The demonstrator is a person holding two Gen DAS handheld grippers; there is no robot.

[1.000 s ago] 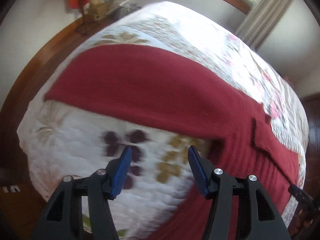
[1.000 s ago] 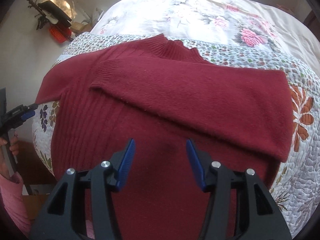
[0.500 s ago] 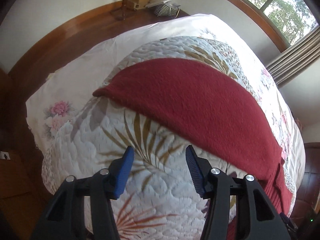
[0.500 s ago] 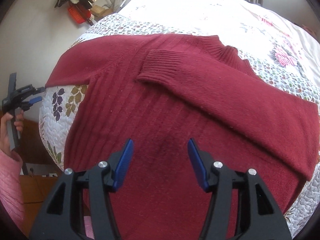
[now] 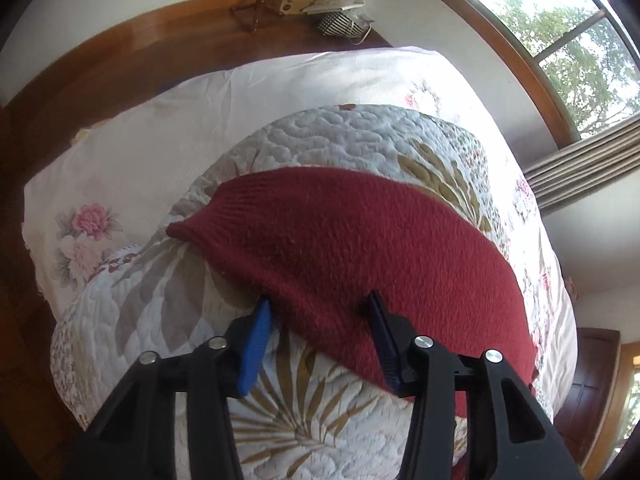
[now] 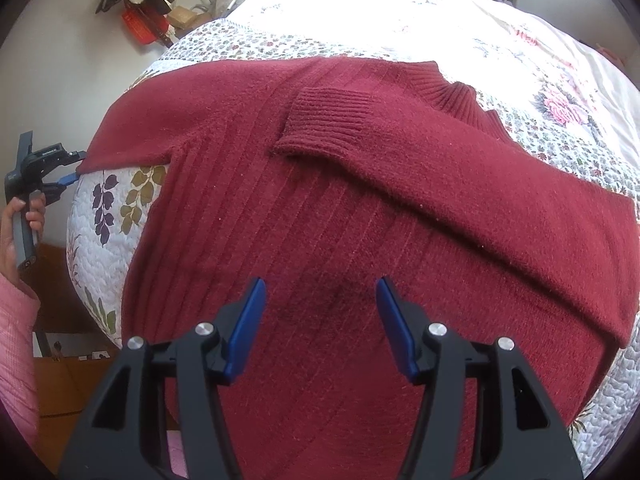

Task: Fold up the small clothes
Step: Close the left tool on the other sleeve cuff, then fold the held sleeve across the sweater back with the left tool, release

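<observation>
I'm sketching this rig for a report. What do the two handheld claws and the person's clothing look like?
Both the left claw and right claw have black plastic frames with triangular cutouts, silver round bolts and flat blue finger pads. The person wears a pink textured sleeve.

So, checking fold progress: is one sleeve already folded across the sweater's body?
Yes, one sleeve lies across the sweater, its ribbed cuff on the chest.

1. Sweater (image 6: 360,240): dark red knit, ribbed in stripes on body and cuff.
2. Quilt (image 5: 312,424): white, printed with olive palm fronds, purple and olive leaf sprigs.
3. Sheet (image 5: 120,152): cream with pink flowers.
4. Fingers (image 6: 244,328): blue on black.
5. Sleeve (image 6: 16,360): pink.
</observation>
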